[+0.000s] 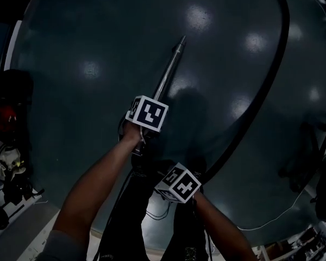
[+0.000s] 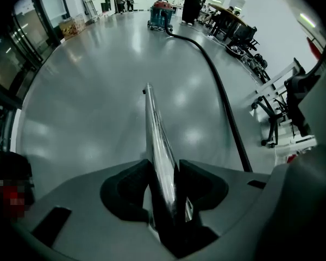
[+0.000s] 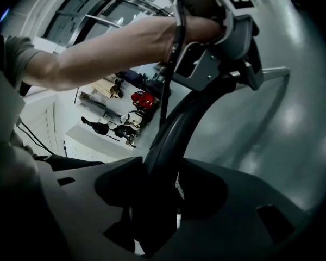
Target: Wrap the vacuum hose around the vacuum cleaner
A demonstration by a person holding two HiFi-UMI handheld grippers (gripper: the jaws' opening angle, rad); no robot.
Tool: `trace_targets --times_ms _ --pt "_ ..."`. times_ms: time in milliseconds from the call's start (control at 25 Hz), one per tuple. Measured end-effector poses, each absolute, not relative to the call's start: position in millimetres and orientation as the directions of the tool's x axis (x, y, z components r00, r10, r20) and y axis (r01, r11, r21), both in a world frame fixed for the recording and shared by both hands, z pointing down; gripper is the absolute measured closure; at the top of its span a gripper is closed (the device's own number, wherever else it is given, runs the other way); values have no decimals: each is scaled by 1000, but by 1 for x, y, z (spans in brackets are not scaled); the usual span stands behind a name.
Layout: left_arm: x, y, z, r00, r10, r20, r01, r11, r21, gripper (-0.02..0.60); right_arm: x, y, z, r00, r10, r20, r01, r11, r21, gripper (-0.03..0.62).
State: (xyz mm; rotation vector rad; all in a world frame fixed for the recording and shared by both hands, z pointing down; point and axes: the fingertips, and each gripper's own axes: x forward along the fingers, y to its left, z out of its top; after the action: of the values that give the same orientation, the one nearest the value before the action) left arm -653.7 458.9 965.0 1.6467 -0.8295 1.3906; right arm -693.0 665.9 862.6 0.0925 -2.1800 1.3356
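Currently the left tool (image 2: 163, 179) is pinching the shiny metal wand (image 2: 154, 137) of the vacuum. Both its pads sit tight on the tube, which runs straight away from the jaws over the grey floor (image 2: 81, 107). In the head view the wand's far end is free above the floor.

The right tool (image 3: 163, 185) is spread. The black curved hose end (image 3: 176, 126) passes between its jaws, and a thin light gap shows beside the right pad, so it is not squeezed. This curved piece rises toward the left tool, which is seen in the right gripper view just under the person's bare forearm (image 3: 103, 50).

The black hose (image 2: 224, 99) lies on the floor in a long bend and leads to the vacuum cleaner (image 2: 161, 15), which stands far away at the other end of the hall. A person (image 2: 193, 3) stands just beside it. The two tools are near each other.
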Motion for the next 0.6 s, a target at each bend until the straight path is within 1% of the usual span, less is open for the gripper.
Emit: trace_targets --times_ms 160,280,440,600 --pt "-632 465 944 182 68 981 -889 -414 193 393 -661 666 835 -826 217 520 -388 449 -805 394" --pt "-610 477 917 217 125 968 -887 -388 249 393 -636 673 806 -825 229 517 -406 398 -823 405" --pt "-585 490 883 253 193 948 -859 -407 312 373 -607 679 759 -854 251 456 -368 329 -870 407" --pt "-557 499 842 308 178 935 -820 -447 356 341 -572 685 710 -874 280 398 -315 298 -901 407"
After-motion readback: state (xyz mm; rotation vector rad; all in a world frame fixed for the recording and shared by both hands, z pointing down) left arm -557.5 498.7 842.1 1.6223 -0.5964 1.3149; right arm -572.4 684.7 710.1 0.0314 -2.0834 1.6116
